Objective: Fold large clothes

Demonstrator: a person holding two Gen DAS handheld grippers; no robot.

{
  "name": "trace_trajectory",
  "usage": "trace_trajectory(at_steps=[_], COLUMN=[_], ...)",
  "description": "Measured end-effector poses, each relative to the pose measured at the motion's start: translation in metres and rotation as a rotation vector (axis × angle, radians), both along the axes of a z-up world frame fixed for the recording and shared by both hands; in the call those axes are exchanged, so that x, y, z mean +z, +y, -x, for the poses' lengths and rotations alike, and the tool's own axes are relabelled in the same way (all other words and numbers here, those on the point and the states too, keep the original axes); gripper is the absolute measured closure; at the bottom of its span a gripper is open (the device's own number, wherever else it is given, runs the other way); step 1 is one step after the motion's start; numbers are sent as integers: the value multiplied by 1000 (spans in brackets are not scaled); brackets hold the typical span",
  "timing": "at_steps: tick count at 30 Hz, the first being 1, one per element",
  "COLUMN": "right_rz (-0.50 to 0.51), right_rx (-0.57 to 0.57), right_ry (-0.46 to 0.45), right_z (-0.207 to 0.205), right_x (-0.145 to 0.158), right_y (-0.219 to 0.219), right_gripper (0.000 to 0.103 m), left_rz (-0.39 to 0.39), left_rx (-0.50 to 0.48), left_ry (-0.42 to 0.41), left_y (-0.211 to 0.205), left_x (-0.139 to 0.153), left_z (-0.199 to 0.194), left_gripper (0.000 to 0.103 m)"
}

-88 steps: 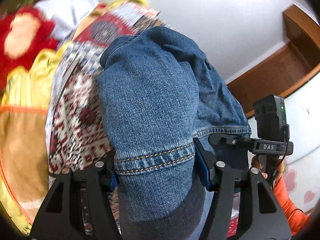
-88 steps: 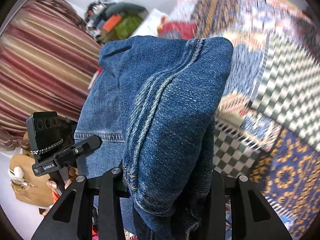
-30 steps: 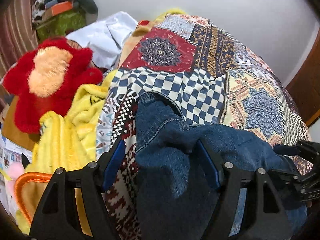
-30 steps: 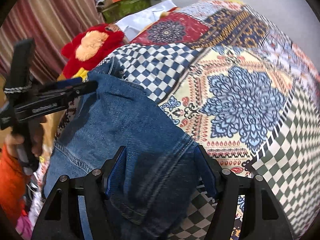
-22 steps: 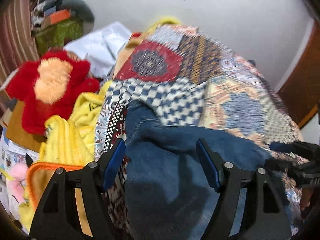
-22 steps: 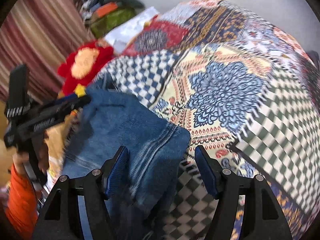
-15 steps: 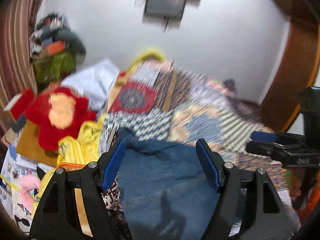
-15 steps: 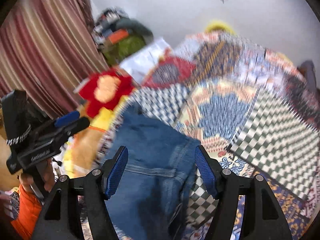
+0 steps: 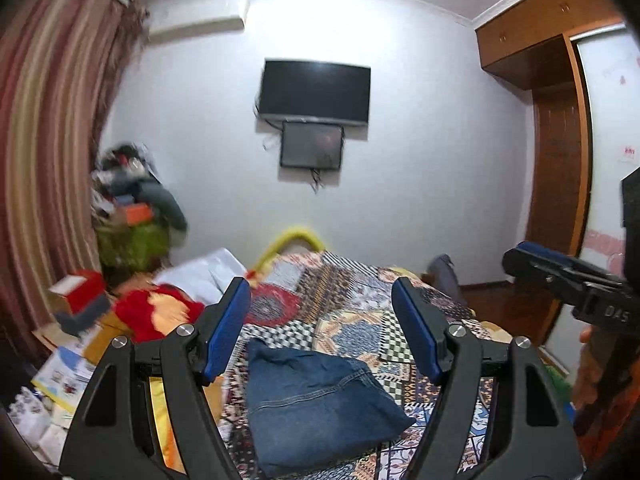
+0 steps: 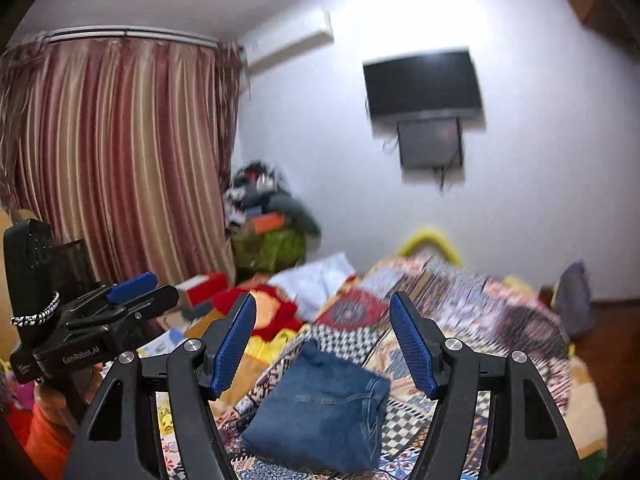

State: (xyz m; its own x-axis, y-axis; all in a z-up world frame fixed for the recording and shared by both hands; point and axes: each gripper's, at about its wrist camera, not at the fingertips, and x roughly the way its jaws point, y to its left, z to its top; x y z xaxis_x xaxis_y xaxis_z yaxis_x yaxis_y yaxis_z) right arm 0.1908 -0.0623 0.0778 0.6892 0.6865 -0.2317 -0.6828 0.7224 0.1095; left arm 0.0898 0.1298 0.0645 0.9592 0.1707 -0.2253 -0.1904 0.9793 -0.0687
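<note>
White walls, a wall-mounted television (image 9: 315,91), striped curtains (image 10: 120,160), a wooden wardrobe (image 9: 556,120); possibly an air conditioner (image 10: 288,46).

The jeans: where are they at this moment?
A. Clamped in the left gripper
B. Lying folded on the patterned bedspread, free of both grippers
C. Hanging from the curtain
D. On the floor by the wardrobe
B: the jeans lie folded on the bedspread, and the left gripper and right gripper stand open and empty.

Matt blue denim jeans (image 9: 316,404) lie on a patterned woven bedspread (image 9: 360,304); the wardrobe (image 9: 556,128) is glossy wood.
</note>
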Motion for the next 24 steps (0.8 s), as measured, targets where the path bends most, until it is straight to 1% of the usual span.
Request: trace_trajectory(at_steps=[2,5,7,8,9,11,12,14,16,18,20,24], right_rz=[-7,-2,6,9,14,22,21,18,19,28,30,29], right_rx=[-7,-25,-39,-47,-57,-83,-95,-120,-136,-148,-136,-136], right_ry=[-17,-14,-9,-8,-9,-21,-28,-37,-41,-38,-27,-26], right_z=[21,44,55,58,61,67,72,78,81,83,78,78], right_x=[2,0,-2,-3,-4,-7,-7,-9,-10,-12,-11,-12], right_y=[-5,-9,-12,-12,-13,-15,-19,-22,-25,-27,-28,-30], right_gripper=[36,36,36,34,31,15,12,4,0,0,0,0], left_rz=[-28,-65,-74,-76,-76,-81,-82,-84,-88,-93,-97,-79], left_rx=[35,88,104,114,120,128,129,143,146,146,145,144], left_ry=[-20,-37,-34,-33,-36,-39,-38,-47,-44,-36,-36,-39], left_y=[-13,-31,-38,-42,-44,-49,-50,-53,-54,-55,-56,-56], left_x=[0,-3,-7,-9,-10,-12,-12,-13,-15,-16,-16,-17], left_z=[15,35,43,47,52,57,58,62,61,61,63,61], left_gripper=[30,29,20,11,6,2,0,0,0,0,0,0])
